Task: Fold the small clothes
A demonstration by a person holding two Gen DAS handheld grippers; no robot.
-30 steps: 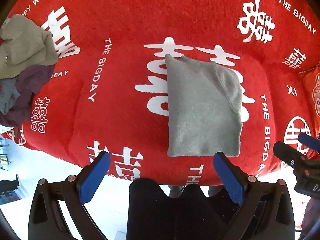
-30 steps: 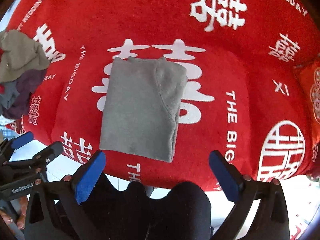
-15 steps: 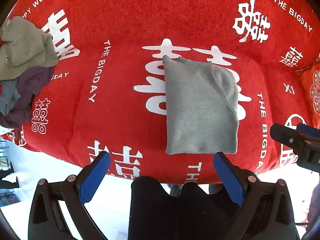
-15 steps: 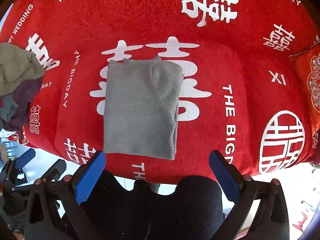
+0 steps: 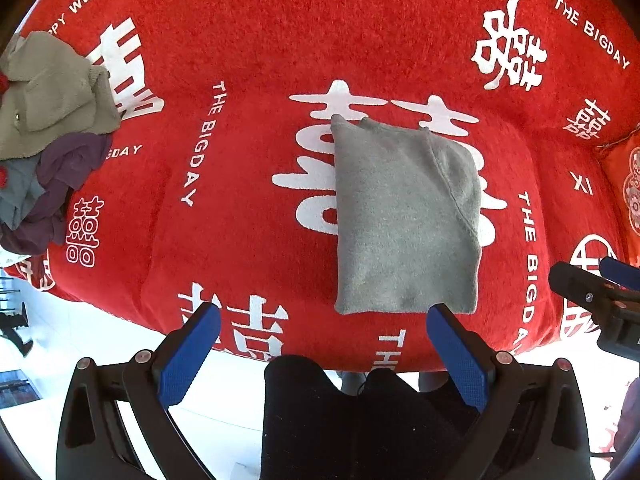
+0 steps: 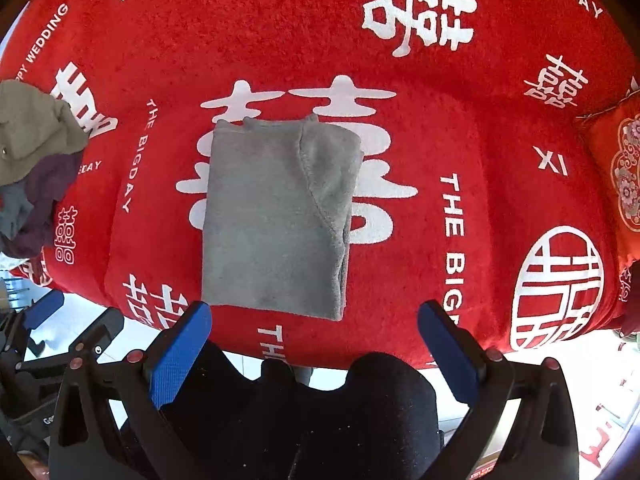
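A grey fleece garment (image 5: 404,220) lies folded into a neat rectangle on the red blanket (image 5: 256,40); it also shows in the right wrist view (image 6: 276,216). My left gripper (image 5: 322,320) is open and empty, held just off the blanket's near edge, below and left of the garment. My right gripper (image 6: 316,316) is open and empty, just below the garment's near edge. The right gripper also shows at the right edge of the left wrist view (image 5: 600,292), and the left gripper at the lower left of the right wrist view (image 6: 52,332).
A heap of unfolded clothes (image 5: 48,132), olive, purple and blue-grey, sits at the blanket's left end, seen also in the right wrist view (image 6: 32,160). A red embroidered cushion (image 6: 616,176) lies at the right. White floor (image 5: 100,340) runs along the near edge.
Both grippers have drawn back a little from the folded garment and stayed open. The garment has not moved.
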